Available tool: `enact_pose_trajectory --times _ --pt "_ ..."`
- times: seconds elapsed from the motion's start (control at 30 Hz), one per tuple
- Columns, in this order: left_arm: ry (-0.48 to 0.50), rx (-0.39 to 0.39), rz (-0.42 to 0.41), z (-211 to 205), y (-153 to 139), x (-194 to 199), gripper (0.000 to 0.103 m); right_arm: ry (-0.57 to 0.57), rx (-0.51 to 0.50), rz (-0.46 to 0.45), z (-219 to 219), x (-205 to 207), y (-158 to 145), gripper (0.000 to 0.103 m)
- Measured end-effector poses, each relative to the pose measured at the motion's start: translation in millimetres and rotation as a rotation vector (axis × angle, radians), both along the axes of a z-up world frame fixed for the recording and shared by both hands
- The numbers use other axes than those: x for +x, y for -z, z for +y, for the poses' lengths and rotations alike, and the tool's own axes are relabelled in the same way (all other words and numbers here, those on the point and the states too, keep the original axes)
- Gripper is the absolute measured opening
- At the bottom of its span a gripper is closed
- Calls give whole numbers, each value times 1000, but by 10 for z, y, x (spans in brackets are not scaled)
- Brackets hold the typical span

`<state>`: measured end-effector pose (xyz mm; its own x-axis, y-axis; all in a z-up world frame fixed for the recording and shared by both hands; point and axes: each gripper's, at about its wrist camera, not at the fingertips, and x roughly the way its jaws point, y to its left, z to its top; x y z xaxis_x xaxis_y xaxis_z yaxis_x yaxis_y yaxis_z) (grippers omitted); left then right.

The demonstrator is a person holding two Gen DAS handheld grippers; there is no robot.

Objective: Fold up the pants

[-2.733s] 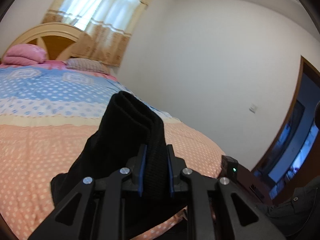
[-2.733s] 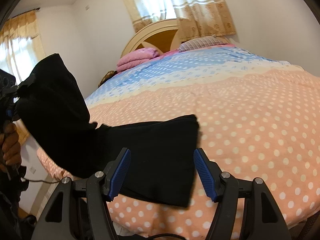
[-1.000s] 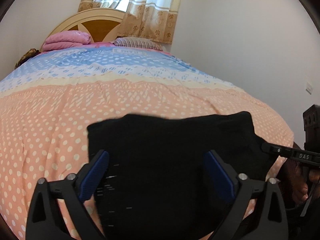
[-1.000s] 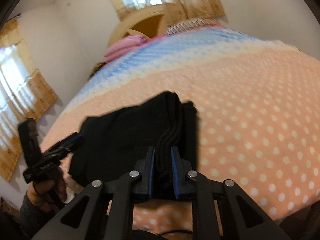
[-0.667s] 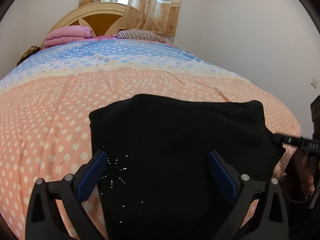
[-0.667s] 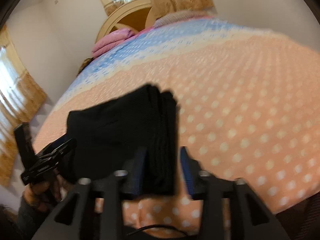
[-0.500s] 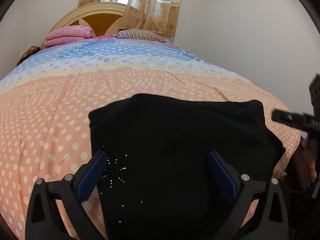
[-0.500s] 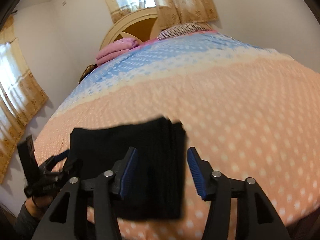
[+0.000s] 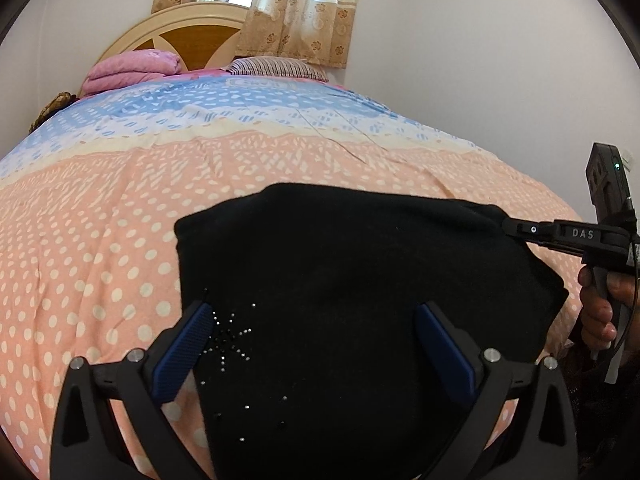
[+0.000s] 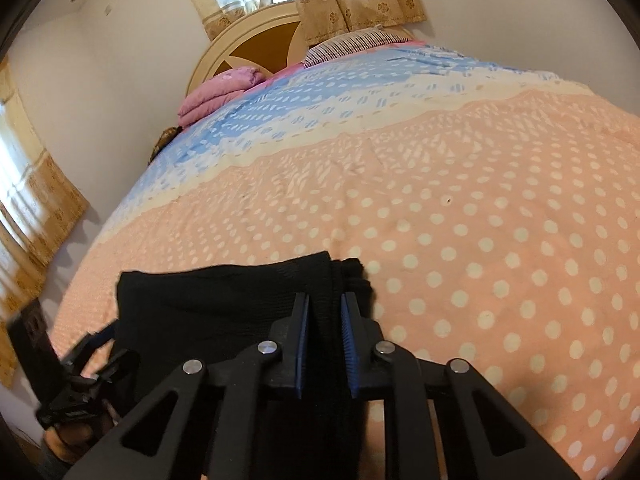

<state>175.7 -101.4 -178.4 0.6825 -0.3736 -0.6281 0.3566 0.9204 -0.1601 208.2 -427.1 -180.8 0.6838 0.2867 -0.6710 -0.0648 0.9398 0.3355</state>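
Right tool clamps pants edge, jaws just closed.

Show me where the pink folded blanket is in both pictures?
Left wrist view: the pink folded blanket sits far up on the left, at the head of the bed, in front of the wooden headboard.
Right wrist view: the blanket is upper left of middle, again below the headboard.
Shared landmark: the striped pillow lies just right of it in both.
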Motion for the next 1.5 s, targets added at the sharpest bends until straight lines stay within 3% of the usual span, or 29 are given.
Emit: enact_pose_trajectory --times 0.17,0.23,0.3,0.53,0.63,0.87,1.0,1.07,1.23,1.33,1.43,1.5 --pt "-2 6 3 -7 -3 -1 103 -8 -29 -18 34 -66 -45 20" --pt "-2 8 4 -11 -2 10 103 -3 -46 -14 57 -123 -77 36" --pt "-1 8 4 6 -3 16 103 -10 -49 -20 81 -246 -118 45" --pt "5 -14 10 82 -32 -89 103 -84 -88 5 222 -725 -45 46" --pt "6 5 18 84 3 -110 103 -87 -124 41 192 -754 103 39" --pt "-12 28 9 202 -25 -197 103 -112 -150 68 166 -770 131 38" --pt "-12 47 4 357 5 -274 103 -79 -237 -26 226 -836 -159 39" --pt "-7 48 17 391 64 -291 103 -98 -222 -92 321 -766 -356 39" --pt "8 26 44 336 177 -296 103 -370 -87 -158 998 -353 -529 41" --pt "16 55 25 291 186 -329 103 -508 -75 -53 1495 6 -294 43" --pt "26 48 22 308 196 -327 103 -450 -154 4 1655 262 -28 43" --pt "26 55 26 303 213 -338 103 -430 -101 56 1576 448 127 43"
